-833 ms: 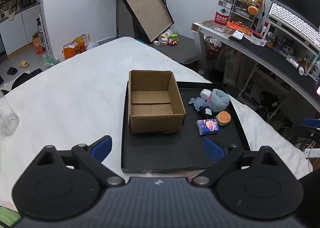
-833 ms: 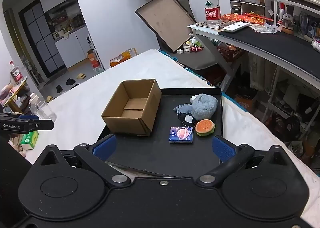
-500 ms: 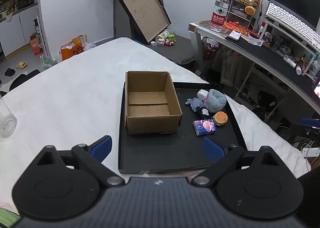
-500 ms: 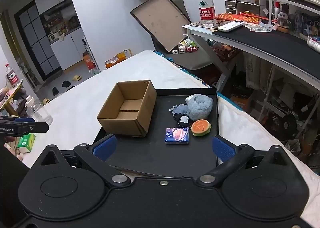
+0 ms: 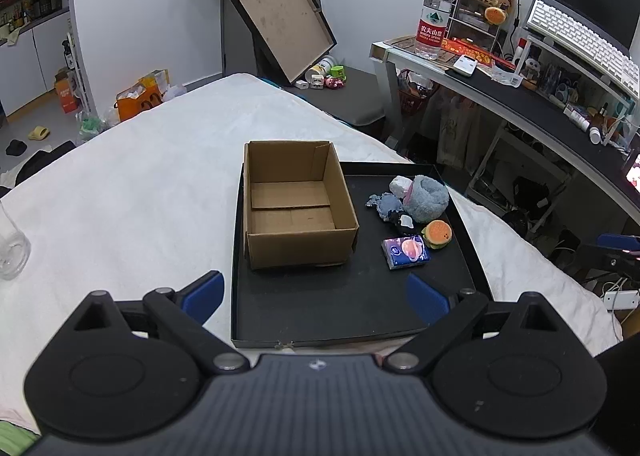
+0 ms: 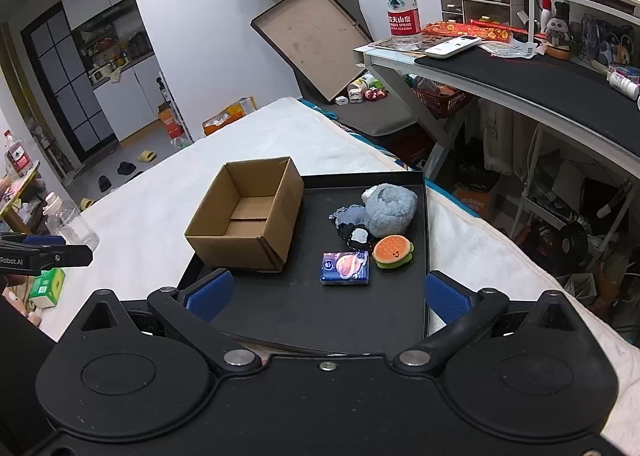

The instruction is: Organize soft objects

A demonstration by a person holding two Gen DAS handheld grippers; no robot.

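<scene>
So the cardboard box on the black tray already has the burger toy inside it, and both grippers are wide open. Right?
Not quite. The cardboard box is empty; the burger toy lies on the black tray beside it, as the right wrist view shows. The left gripper and right gripper are indeed wide open.

Your right gripper (image 6: 326, 296) hung wide open and empty over the black tray's (image 6: 304, 320) near edge. On the tray you had an empty cardboard box (image 6: 248, 216) at left; right of it sat a blue plush (image 6: 390, 208), a burger toy (image 6: 393, 251) and a tissue pack (image 6: 345, 268). Your left gripper (image 6: 44, 254) poked in far left.
</scene>
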